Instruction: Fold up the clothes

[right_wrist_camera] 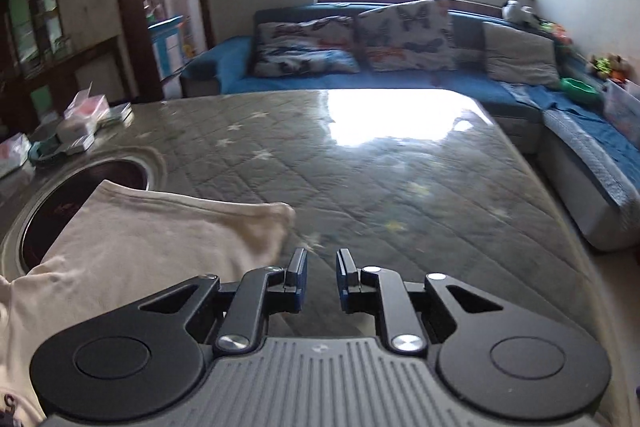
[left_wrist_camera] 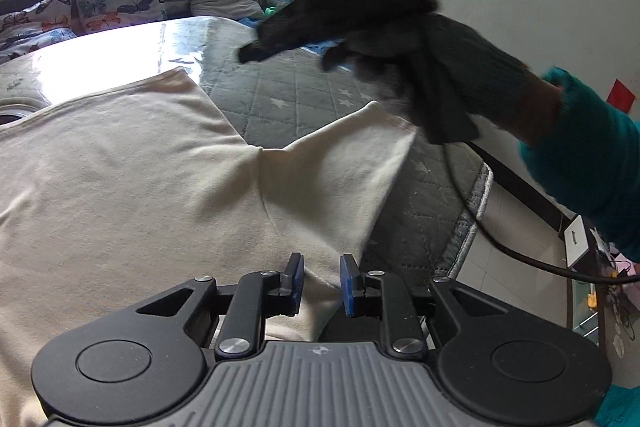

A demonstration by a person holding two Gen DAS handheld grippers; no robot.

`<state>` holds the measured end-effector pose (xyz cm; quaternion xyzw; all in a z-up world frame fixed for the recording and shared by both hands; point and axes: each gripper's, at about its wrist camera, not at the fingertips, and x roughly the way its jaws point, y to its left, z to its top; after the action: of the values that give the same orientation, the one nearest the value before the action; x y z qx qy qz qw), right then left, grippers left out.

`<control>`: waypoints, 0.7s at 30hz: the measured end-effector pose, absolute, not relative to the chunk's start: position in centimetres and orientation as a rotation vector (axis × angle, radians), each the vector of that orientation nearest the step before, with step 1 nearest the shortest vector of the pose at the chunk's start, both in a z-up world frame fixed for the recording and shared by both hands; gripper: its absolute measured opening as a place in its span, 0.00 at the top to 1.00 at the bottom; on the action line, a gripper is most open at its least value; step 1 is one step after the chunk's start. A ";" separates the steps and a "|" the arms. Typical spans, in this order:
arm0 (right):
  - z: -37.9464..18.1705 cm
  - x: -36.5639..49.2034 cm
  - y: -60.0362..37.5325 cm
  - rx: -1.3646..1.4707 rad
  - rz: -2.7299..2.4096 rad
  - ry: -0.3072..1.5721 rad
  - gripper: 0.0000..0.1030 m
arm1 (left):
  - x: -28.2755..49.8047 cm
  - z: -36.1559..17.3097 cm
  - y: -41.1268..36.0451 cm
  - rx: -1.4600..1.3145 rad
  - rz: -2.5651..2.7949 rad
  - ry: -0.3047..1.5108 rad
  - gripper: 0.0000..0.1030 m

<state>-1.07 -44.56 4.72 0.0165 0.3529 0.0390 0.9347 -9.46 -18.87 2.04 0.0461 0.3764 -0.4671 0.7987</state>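
Observation:
A cream T-shirt [left_wrist_camera: 132, 179] lies spread on the grey quilted table cover [left_wrist_camera: 304, 95], with one sleeve [left_wrist_camera: 348, 155] pointing right. My left gripper [left_wrist_camera: 322, 267] sits low over the shirt's near edge. Its jaws stand a little apart, and cloth shows in the gap without being pinched. My right gripper [left_wrist_camera: 256, 53], blurred, hangs above the table beyond that sleeve, held by a dark-gloved hand [left_wrist_camera: 460, 67]. In the right wrist view the right gripper [right_wrist_camera: 322, 263] has its jaws slightly apart over the bare cover [right_wrist_camera: 360, 167], with nothing between them. The shirt [right_wrist_camera: 140, 247] lies to its left.
A round dark opening [right_wrist_camera: 80, 187] in the table is partly under the shirt. Packets and boxes [right_wrist_camera: 80, 127] crowd the table's far left. A blue sofa with butterfly cushions [right_wrist_camera: 400, 39] runs behind. A black cable [left_wrist_camera: 500, 239] hangs off the table's right edge below a teal sleeve [left_wrist_camera: 592, 163].

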 end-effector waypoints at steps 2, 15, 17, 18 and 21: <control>4.2 0.8 -43.6 0.031 0.102 0.741 0.85 | -9.3 1.9 -18.9 0.093 -1.009 0.815 0.79; 0.7 7.3 -42.0 0.066 0.121 0.829 0.94 | -8.8 1.4 -18.6 0.038 -1.045 0.842 0.77; 0.6 7.8 -41.8 0.055 0.114 0.831 0.94 | -8.9 1.4 -18.7 0.036 -1.046 0.837 0.77; 0.6 8.0 -41.7 0.049 0.111 0.832 0.94 | -8.9 1.4 -18.7 0.033 -1.045 0.836 0.76; 0.9 8.2 -41.5 0.038 0.102 0.834 0.88 | -9.0 1.6 -18.3 0.028 -1.023 0.827 0.70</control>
<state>8.20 -41.53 0.88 0.0187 0.4049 0.0496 0.9128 -9.04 -18.27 1.58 0.0130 0.3842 -0.4752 0.7914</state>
